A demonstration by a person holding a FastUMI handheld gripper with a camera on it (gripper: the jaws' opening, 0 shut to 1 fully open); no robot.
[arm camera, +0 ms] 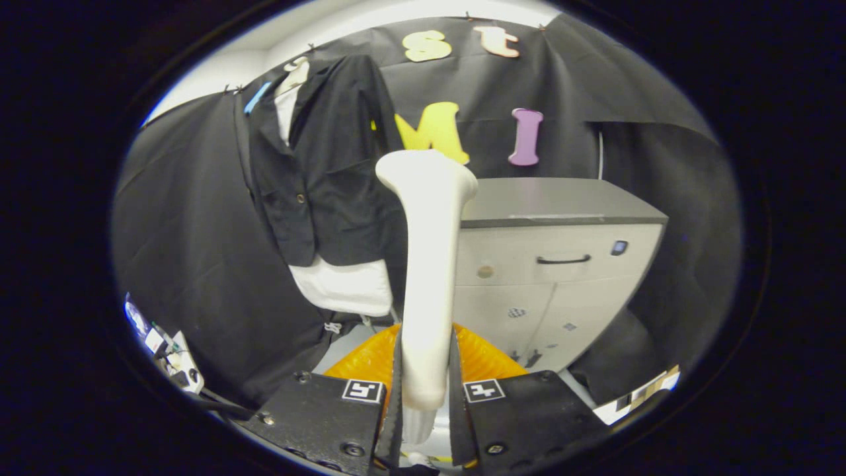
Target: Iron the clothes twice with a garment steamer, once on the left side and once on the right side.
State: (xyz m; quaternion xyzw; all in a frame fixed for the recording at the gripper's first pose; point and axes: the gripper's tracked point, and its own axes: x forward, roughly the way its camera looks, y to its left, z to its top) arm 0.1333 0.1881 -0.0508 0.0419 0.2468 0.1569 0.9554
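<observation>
Steamer upright in tool, head toward jacket.

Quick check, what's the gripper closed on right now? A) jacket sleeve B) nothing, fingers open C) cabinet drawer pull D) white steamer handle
D: both fingers of the gripper press on the handle of the white steamer, which stands upright between them, with the black jacket hanging beyond it, untouched.

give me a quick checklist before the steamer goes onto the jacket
1. Claw shut on the steamer handle, both fingers pressing: ok.
2. Steamer upright, head above the fingers: ok.
3. Black jacket hanging ahead and left of the steamer head: ok.
4. Steamer head touching the jacket: not ok, apart.
5. Steam coming out: cannot tell.
6. Cabinet off to the right, out of the path: ok.
</observation>
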